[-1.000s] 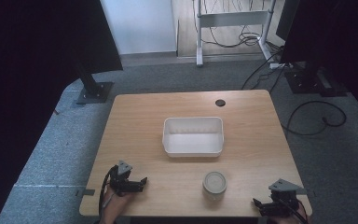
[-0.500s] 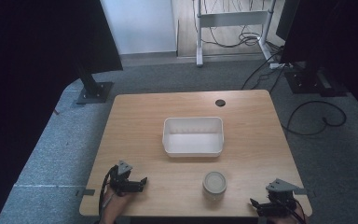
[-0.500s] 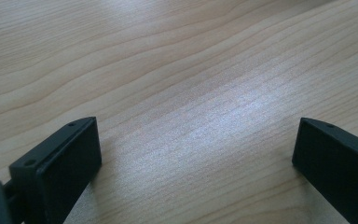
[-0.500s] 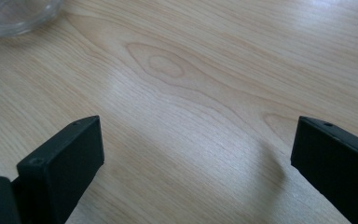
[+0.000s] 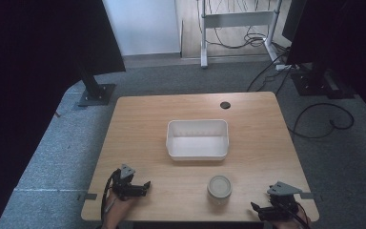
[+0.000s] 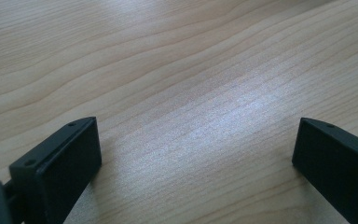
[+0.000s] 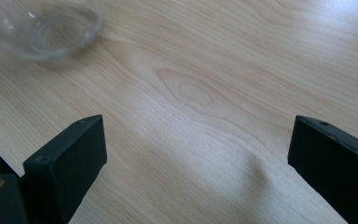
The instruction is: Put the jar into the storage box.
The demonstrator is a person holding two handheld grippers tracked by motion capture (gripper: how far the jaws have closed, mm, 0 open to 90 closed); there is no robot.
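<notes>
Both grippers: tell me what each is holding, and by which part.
Nothing is held. The left gripper and right gripper both stand open over bare table; the glass jar sits untouched between them.

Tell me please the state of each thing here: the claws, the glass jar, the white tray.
Left claw: open, holding nothing, low over the table.
Right claw: open, holding nothing, near the table's front edge.
Glass jar: upright, untouched, in front of the tray.
White tray: upright, empty.
</notes>
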